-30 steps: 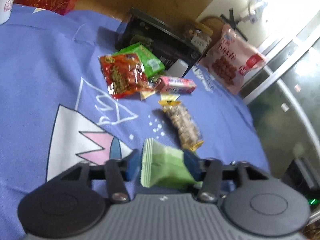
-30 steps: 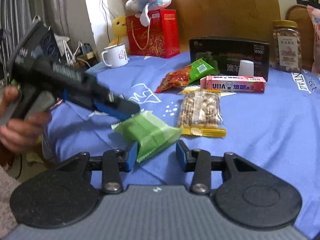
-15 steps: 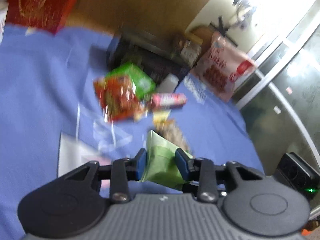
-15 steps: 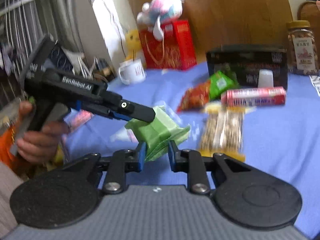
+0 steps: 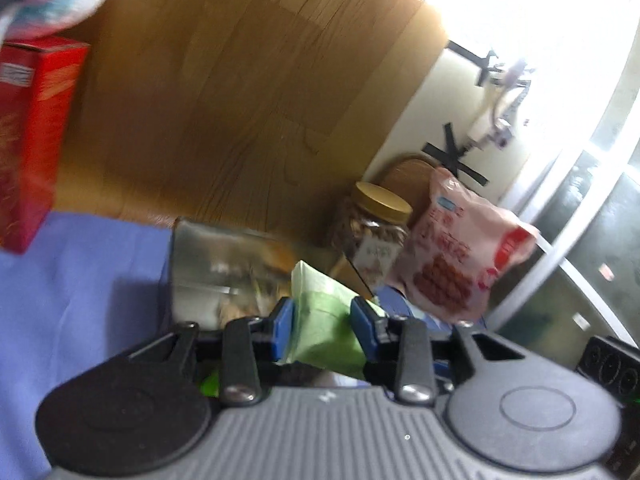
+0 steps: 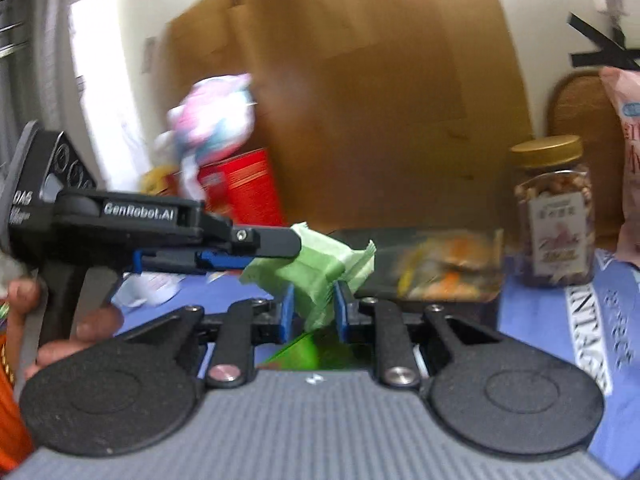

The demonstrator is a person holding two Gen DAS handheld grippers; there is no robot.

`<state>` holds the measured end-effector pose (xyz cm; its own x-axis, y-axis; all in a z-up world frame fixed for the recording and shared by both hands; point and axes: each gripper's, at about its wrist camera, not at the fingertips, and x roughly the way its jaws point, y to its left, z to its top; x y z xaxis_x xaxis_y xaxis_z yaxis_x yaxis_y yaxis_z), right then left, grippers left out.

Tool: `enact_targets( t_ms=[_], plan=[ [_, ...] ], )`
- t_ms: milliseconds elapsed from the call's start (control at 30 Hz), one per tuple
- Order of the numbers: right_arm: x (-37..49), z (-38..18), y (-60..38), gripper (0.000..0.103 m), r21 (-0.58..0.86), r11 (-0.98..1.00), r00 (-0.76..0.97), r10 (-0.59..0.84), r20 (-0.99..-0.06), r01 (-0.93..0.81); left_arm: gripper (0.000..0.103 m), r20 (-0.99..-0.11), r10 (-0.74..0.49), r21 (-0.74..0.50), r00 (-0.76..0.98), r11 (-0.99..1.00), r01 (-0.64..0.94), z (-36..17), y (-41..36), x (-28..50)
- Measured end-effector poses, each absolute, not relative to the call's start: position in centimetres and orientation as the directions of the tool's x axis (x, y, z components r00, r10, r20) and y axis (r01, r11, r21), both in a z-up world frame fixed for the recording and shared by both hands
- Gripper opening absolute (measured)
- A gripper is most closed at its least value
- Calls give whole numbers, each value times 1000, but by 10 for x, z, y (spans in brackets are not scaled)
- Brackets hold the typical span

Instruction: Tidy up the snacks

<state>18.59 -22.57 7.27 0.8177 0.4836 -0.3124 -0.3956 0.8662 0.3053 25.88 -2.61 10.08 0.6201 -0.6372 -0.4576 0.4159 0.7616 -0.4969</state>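
A light green snack packet (image 5: 322, 320) (image 6: 316, 276) hangs in the air, held from both ends. My left gripper (image 5: 323, 326) is shut on one end of it; that gripper also shows from the side in the right wrist view (image 6: 256, 246). My right gripper (image 6: 313, 307) is shut on the other end. Both hold the packet above the blue tablecloth (image 5: 80, 280), near the black box (image 6: 432, 268) at the back. The other loose snacks are out of sight below.
A nut jar with a gold lid (image 6: 554, 210) and a pink snack bag (image 5: 456, 260) stand at the back right. A red gift box (image 5: 28, 140) with a plush toy (image 6: 212, 120) on it stands at the back left. A brown board leans behind.
Both grippers have lifted the green packet off the cloth and carried it up and towards the black box. The right gripper closed on it about half a second ago.
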Motion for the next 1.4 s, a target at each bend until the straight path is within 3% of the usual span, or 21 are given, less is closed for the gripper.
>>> enact_targets(
  t_ms=[133, 233, 300, 467, 667, 800, 1000, 1267, 1400],
  plan=[
    [223, 65, -232, 27, 283, 904, 840, 410, -356, -321, 33, -492, -609, -463, 622, 788, 405, 87, -51, 289],
    [226, 56, -238, 28, 262, 924, 852, 364, -378, -278, 47, -539, -552, -408, 636, 832, 375, 74, -62, 299],
    [224, 55, -247, 28, 293, 921, 856, 359, -372, -259, 47, -559, -537, -387, 632, 843, 374, 71, -62, 298],
    [189, 43, -278, 29, 393, 889, 858, 379, -346, -234, 52, -488, -561, -409, 668, 824, 393, 80, -37, 256],
    [195, 14, -257, 45, 293, 925, 799, 363, -480, -243, 53, -483, -597, -448, 641, 797, 405, 75, -35, 214],
    [210, 8, -244, 33, 217, 947, 801, 316, -509, -236, 53, -505, -604, -478, 616, 790, 384, 70, -34, 195],
    [142, 39, -273, 33, 247, 937, 881, 322, -346, -246, 53, -506, -624, -510, 596, 773, 376, 65, -21, 163],
    [56, 8, -296, 34, 276, 924, 799, 370, -474, -264, 53, -546, -722, -551, 426, 692, 466, 48, -71, 136],
    [21, -2, -291, 43, 213, 945, 821, 322, -471, -249, 53, -569, -730, -513, 378, 675, 530, 46, -100, 116]
  ],
)
